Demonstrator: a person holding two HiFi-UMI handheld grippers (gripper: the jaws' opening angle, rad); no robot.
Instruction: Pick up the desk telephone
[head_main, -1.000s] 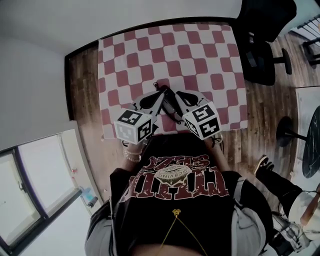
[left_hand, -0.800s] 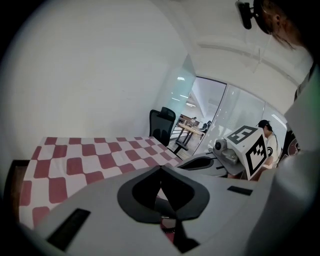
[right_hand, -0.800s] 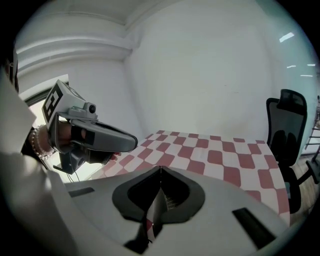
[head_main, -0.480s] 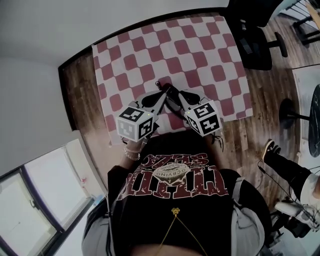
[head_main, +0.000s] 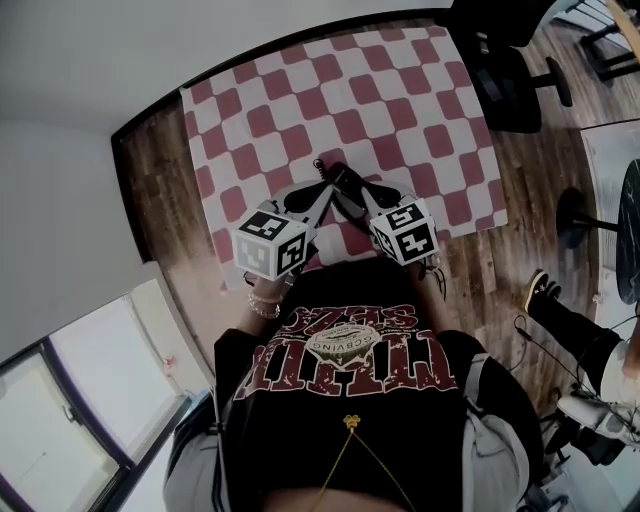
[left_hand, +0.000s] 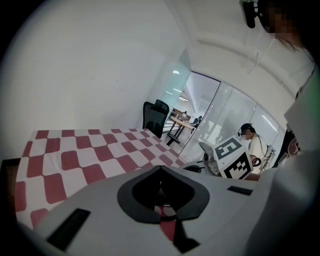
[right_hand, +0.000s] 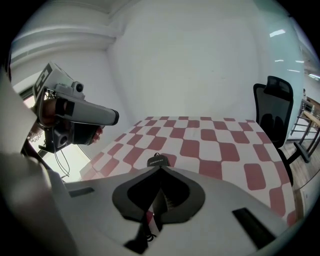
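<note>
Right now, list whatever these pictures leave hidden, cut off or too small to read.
1. Head view: the left gripper and right gripper cover the near checkered tablecloth; what lies beneath is hidden.
2. Desk telephone: shows in no view.
3. Both gripper views: each gripper's own body blocks the cloth nearest it.
4. Right gripper view: print on the tip label is too small.
5. Head view: office chair cut by the top edge.

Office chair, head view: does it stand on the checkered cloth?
No, the office chair stands on the wooden floor, beside the checkered cloth.
</note>
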